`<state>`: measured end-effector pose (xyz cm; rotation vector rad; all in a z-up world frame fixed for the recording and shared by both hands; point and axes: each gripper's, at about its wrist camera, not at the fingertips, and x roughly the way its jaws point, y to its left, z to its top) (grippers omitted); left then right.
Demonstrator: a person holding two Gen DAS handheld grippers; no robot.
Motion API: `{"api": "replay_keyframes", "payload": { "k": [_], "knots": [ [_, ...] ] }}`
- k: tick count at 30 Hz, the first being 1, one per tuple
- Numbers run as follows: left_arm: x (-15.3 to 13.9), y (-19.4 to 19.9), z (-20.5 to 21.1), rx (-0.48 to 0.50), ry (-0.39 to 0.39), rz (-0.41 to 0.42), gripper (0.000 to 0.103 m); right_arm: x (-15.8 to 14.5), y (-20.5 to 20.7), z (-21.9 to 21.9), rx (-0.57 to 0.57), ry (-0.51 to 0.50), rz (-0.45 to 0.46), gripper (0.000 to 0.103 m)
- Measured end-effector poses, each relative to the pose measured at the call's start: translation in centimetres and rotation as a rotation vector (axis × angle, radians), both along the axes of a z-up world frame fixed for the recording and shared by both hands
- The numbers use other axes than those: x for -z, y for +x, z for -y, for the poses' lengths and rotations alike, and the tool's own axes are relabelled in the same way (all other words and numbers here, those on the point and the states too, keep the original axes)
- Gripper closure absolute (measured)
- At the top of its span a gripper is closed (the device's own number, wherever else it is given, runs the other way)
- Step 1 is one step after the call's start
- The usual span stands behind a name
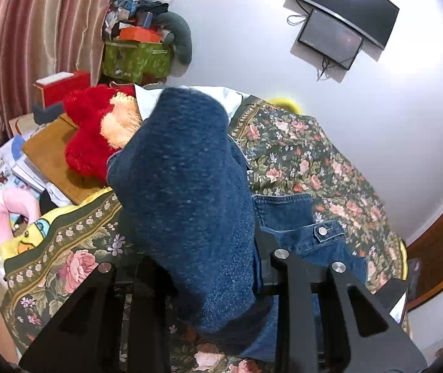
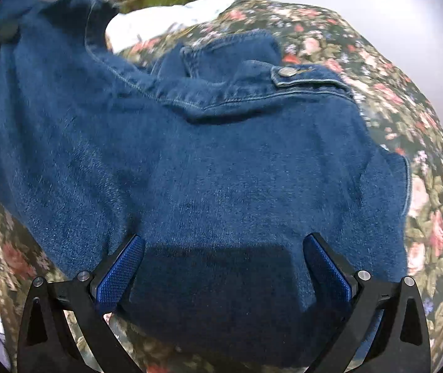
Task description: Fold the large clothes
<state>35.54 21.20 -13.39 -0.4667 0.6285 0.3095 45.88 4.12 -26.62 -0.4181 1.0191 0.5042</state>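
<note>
One garment in hand, plus surrounding stock, listed left to right.

Striped curtain: far left, hanging. Green floral box: heaped with oddments, against the wall. Red plush toy: lying beside a brown board and loose papers, off the working area.

Floral bedspread: covers the bed and serves as the folding surface.

Denim jacket: the task item, lying on the bedspread, mid-fold. In the left wrist view a sleeve or side panel stands lifted in a thick roll, rising from the left gripper toward the toy. The cloth hides the gap between the fingers, so whether they are clamped on it cannot be told; the raised cloth suggests it is being carried across the body for a fold. A buttoned tab lies flat at its right.

Right gripper: fingers spread wide, blue pads resting on the denim at either side of a broad flat panel, nothing pinched between them. Judged purpose: pressing the body flat while the other side is carried over.

Orientation: collar end with its buttoned tab points away from the right camera; long axis runs near-to-far across the bed.

Two dark screens: wall-mounted, far right.
</note>
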Motion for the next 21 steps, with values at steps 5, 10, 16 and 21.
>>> {"api": "replay_keyframes", "payload": {
  "k": [5, 10, 16, 21],
  "knots": [
    [-1.2, 1.2, 2.5, 0.038, 0.065, 0.016, 0.074, -1.6, 0.2, 2.2, -0.009, 0.054, -0.042, 0.002],
    [-3.4, 3.4, 7.3, 0.135, 0.119, 0.063, 0.075, -6.7, 0.1, 10.5, 0.132, 0.21, 0.001, 0.002],
    [-3.6, 5.7, 17.5, 0.337, 0.201, 0.086, 0.076, -12.1, -1.0, 21.8, 0.354, 0.304, 0.114, 0.001],
    [0.1, 5.5, 24.8, 0.546, 0.272, 0.008, 0.077, -13.5, -2.5, 27.8, 0.441, 0.298, 0.152, 0.001]
  ]
}}
